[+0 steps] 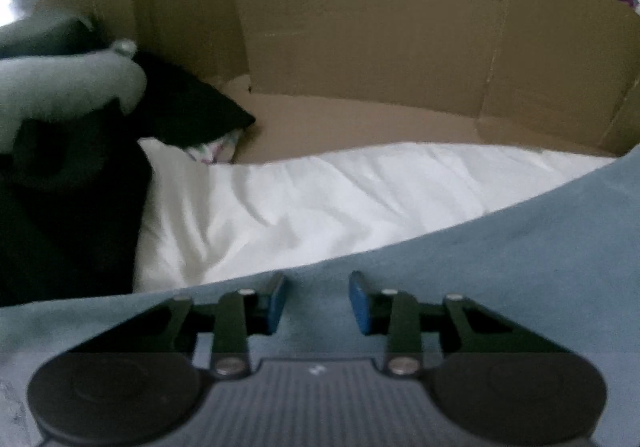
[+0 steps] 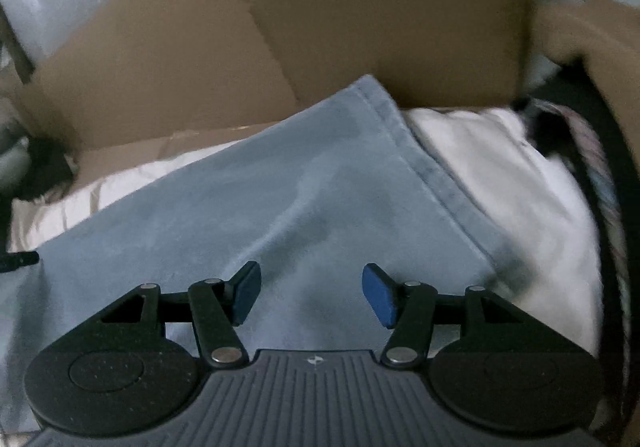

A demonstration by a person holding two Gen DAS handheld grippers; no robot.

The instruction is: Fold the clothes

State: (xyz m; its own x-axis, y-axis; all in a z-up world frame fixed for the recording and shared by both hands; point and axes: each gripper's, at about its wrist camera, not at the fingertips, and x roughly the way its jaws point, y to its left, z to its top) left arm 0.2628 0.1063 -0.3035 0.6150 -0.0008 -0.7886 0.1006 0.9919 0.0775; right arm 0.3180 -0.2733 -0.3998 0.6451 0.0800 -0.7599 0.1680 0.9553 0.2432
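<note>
I see both my left gripper (image 1: 316, 301) and right gripper (image 2: 312, 293) parted over the blue cloth (image 2: 280, 207), whose hemmed corner at twelve o'clock only the right view shows.

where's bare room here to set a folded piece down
Free: the cardboard floor between the white fabric and the box's back wall. Crowded: the left corner with the dark cloth, and the near side, where the blue garment lies under both open grippers.

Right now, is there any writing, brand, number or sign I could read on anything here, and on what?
No readable text anywhere.
Left gripper: small white mark on its ribbed body, too small to read.
Right gripper: small round emblem, no letters legible.
Cardboard box: plain.
Blue cloth: no label shows.
</note>
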